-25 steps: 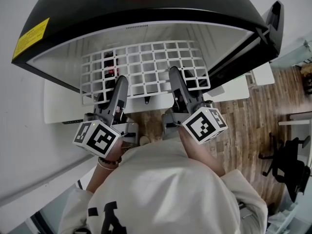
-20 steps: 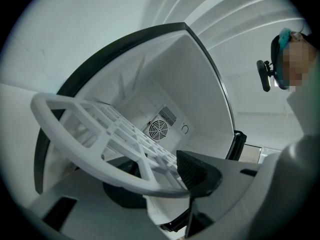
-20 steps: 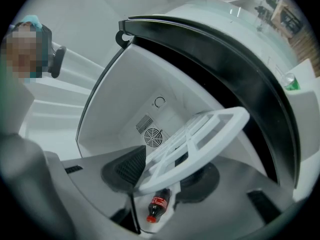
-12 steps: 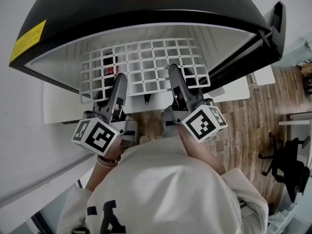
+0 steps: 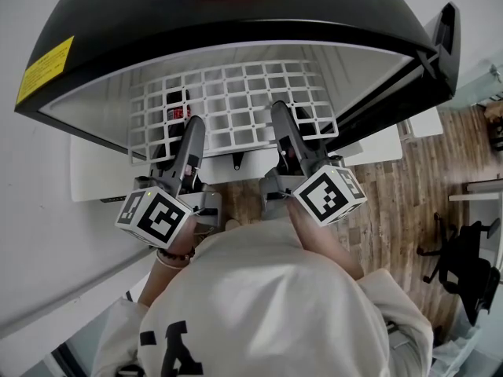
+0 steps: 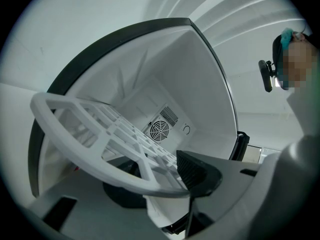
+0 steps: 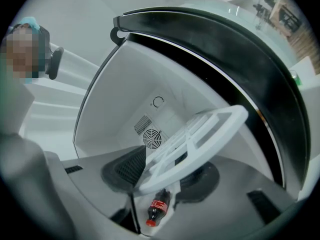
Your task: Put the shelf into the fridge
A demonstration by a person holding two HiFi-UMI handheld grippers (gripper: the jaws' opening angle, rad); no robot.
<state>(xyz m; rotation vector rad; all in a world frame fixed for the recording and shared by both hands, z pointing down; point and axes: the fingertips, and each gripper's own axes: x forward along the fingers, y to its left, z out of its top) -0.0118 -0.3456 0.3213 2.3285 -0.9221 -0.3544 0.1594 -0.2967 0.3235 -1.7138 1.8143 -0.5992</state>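
The white grid shelf [image 5: 236, 100] lies flat in the mouth of the open fridge [image 5: 236, 14], its front rim held at two places. My left gripper [image 5: 191, 136] is shut on the rim's left part, and my right gripper [image 5: 281, 124] is shut on its right part. In the left gripper view the shelf [image 6: 100, 149] runs between the left gripper's [image 6: 162, 181] dark pads toward the fridge's white back wall [image 6: 165, 84]. The right gripper view shows the shelf [image 7: 200, 134] pinched in the right gripper [image 7: 162, 176].
A cola bottle [image 5: 174, 108] stands inside under the shelf; the right gripper view shows this bottle [image 7: 156, 210] below the rim. A round fan vent [image 6: 160, 130] sits on the back wall. The fridge door [image 5: 440, 30] stands open at right. An office chair [image 5: 464, 265] stands on the wooden floor [image 5: 393, 203].
Both grippers and the shelf have slid a little further into the fridge opening. The grip on the rim is the same.
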